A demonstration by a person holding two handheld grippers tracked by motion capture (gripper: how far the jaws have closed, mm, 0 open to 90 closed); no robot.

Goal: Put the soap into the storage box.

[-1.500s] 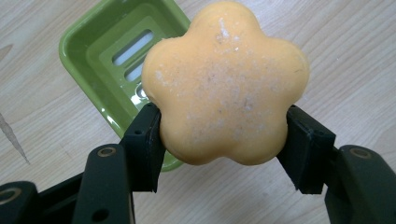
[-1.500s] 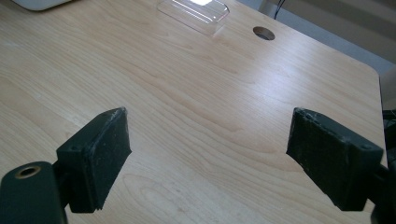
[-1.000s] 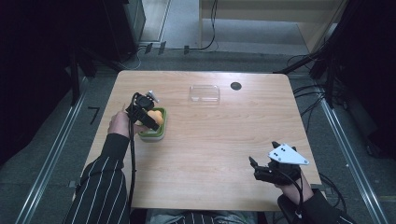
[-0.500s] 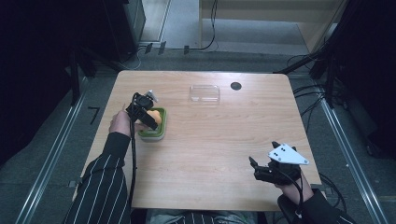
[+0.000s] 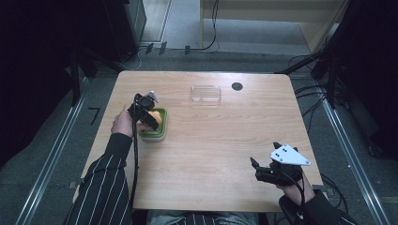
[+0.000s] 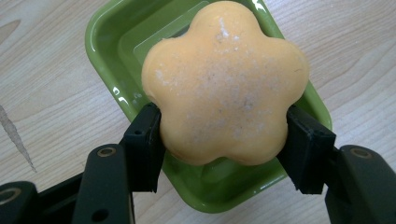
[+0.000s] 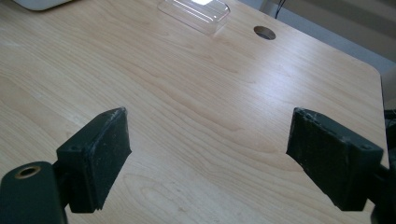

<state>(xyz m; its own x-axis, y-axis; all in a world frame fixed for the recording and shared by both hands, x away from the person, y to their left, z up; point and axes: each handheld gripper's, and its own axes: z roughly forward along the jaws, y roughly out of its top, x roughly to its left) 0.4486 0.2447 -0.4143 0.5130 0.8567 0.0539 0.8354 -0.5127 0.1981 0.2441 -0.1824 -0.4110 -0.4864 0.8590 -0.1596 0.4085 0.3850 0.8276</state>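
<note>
My left gripper (image 6: 223,126) clamps the orange flower-shaped soap (image 6: 224,84) over the green dish (image 6: 112,37), left of centre; my right gripper (image 7: 208,158) gapes wide, lower right.

Between the black fingers (image 6: 144,144) of the left gripper (image 6: 223,140): pale orange flower-shaped soap (image 6: 224,84), speckled white. Beneath them: glossy green dish (image 6: 112,60). Table (image 7: 196,102): light wood grain. Beyond the right gripper's (image 7: 208,156) black fingers (image 7: 100,156): clear lid (image 7: 196,11). Sleeve (image 5: 103,187): black, white pinstripes.
</note>
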